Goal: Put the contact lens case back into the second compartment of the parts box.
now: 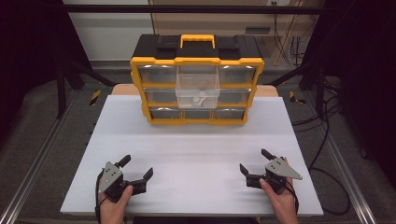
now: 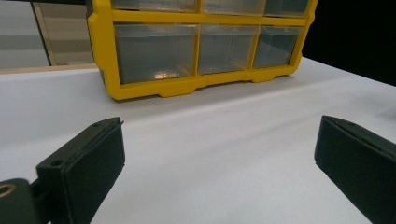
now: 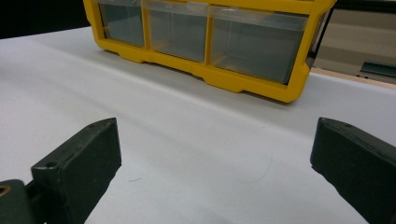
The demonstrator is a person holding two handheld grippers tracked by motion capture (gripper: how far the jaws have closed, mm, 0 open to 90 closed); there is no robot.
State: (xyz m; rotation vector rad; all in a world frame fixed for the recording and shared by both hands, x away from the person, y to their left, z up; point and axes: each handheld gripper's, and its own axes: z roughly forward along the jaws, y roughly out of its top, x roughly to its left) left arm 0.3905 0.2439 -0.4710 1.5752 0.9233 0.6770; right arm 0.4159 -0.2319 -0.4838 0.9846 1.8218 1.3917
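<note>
A yellow and black drawer cabinet (image 1: 197, 79) stands at the far middle of the white table (image 1: 191, 158). Its clear centre drawer (image 1: 197, 89) is pulled out toward me and holds a few small white parts. Low at the left, a hand holds my left gripper (image 1: 137, 167) open just above the table, nothing between its jaws. My right gripper (image 1: 254, 160) is open at the lower right, likewise holding nothing. The cabinet's bottom row of clear drawers (image 2: 198, 46) faces the left gripper (image 2: 217, 163). The same row (image 3: 205, 35) appears past the right gripper (image 3: 215, 168).
Black frame posts (image 1: 60, 65) stand at both sides of the table. Cables (image 1: 327, 140) trail over the floor to the right. A metal rail (image 1: 28, 177) runs along the left. Bare white tabletop lies between the grippers and the cabinet.
</note>
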